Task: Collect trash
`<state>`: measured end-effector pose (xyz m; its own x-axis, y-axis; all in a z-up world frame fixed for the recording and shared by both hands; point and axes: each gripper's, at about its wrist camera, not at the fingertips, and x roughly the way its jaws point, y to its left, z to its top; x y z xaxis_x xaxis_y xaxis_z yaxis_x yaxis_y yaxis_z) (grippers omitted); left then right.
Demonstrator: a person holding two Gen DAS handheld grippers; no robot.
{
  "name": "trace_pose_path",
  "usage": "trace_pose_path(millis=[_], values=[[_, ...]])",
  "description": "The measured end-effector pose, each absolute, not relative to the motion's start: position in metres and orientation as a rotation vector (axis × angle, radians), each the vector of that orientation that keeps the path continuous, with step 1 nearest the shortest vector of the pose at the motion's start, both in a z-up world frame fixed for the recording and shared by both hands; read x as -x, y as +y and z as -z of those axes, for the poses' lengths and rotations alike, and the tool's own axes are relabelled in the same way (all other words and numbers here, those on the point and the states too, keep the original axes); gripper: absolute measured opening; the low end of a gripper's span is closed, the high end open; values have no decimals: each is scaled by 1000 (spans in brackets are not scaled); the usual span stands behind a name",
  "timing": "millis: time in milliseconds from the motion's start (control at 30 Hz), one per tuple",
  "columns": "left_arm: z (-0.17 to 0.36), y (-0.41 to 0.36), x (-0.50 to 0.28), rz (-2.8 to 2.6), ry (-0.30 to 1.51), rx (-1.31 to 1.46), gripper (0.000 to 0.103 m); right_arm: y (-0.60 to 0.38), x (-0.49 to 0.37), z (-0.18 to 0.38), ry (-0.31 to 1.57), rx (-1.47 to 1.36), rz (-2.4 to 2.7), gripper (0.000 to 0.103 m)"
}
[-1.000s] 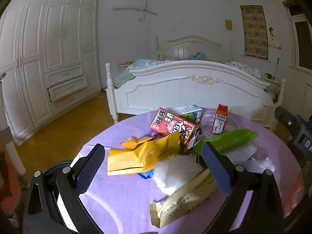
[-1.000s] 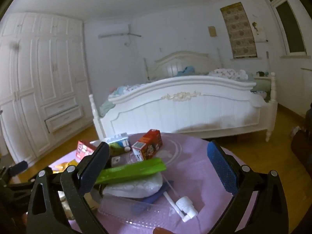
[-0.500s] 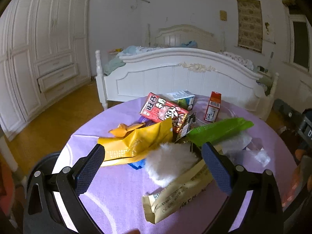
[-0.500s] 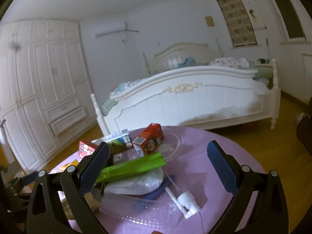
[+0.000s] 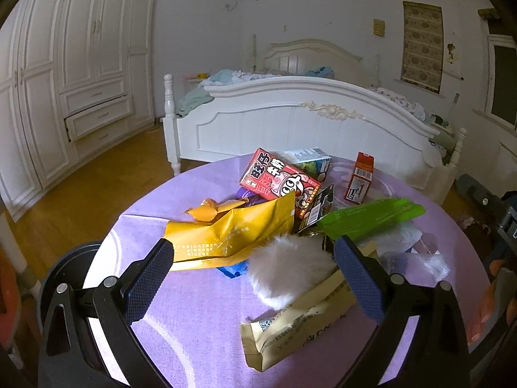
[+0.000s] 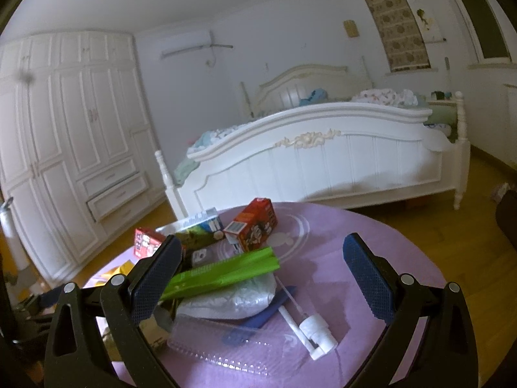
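Note:
A heap of trash lies on a round purple table [image 5: 194, 317]. In the left wrist view I see a yellow bag [image 5: 229, 236], a white fluffy ball [image 5: 287, 271], a tan wrapper [image 5: 300, 323], a red carton [image 5: 281, 181], a small red box [image 5: 360, 181] and a green wrapper [image 5: 368, 218]. My left gripper [image 5: 253, 274] is open and empty above the near edge, its fingers either side of the fluffy ball. In the right wrist view my right gripper [image 6: 263, 278] is open and empty over the green wrapper [image 6: 223, 274], a clear plastic bag [image 6: 232, 300] and a white pump nozzle [image 6: 310, 329].
A white bed [image 5: 307, 126] stands behind the table. White wardrobes [image 5: 64, 80] line the left wall. A dark round bin [image 5: 64, 278] sits below the table's left edge. A clear plastic tray [image 6: 226, 349] lies at the table's near side in the right wrist view.
Both views have shifted slightly: the left gripper has edged forward and tilted over the heap, the right one has lifted a little. Both jaws stay open. No trash has moved.

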<state>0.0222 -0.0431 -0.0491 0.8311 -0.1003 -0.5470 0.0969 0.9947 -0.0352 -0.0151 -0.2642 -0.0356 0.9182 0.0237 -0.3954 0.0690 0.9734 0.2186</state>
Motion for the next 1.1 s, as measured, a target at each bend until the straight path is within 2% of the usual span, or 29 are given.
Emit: trace_pose_path(millis=[1100], values=[[48, -36, -23, 102, 593, 17, 98, -264, 16, 30, 385, -245, 5, 99]])
